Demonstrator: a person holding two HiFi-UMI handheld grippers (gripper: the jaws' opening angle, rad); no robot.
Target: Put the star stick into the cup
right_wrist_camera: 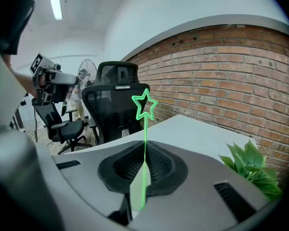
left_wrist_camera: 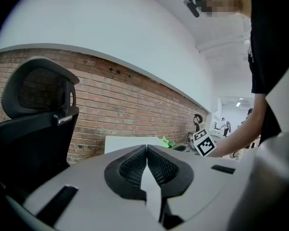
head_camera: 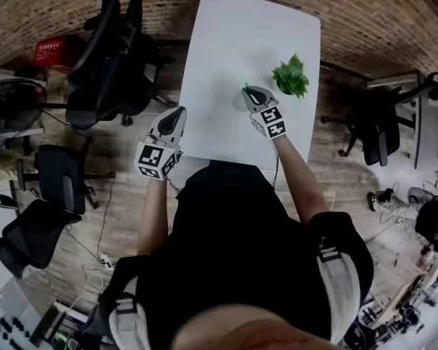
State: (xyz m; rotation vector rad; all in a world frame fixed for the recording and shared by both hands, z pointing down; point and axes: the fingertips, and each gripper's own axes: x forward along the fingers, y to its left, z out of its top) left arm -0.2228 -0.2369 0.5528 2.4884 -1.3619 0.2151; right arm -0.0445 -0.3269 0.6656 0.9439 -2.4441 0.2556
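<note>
1. At the far left of the head view, a group of black office chairs (head_camera: 109,57) stands on the wooden floor. A red crate (head_camera: 55,51) sits behind them against the brick wall (head_camera: 350,13).
2. I hold my left gripper (head_camera: 174,117) at the near left edge of the white table (head_camera: 233,49). Its jaws are pressed fully together with nothing between them. It points along the table's side toward the brick wall, with one of the black chairs close on its left.
3. My right gripper (head_camera: 250,93) is over the right half of the table, well apart from the left one. Its jaws are closed tight on the thin stem of the green star stick (right_wrist_camera: 144,107). The stem rises upright from between the pads, with the outlined star at its top, in the air above the tabletop.
4. Just right of that gripper, a small potted plant (head_camera: 290,77) stands on the table near its right edge. It is close beside the gripper, and I cannot tell whether they touch.
5. Farther right, off the table, a lone swivel chair (head_camera: 376,126) stands on the floor.
</note>
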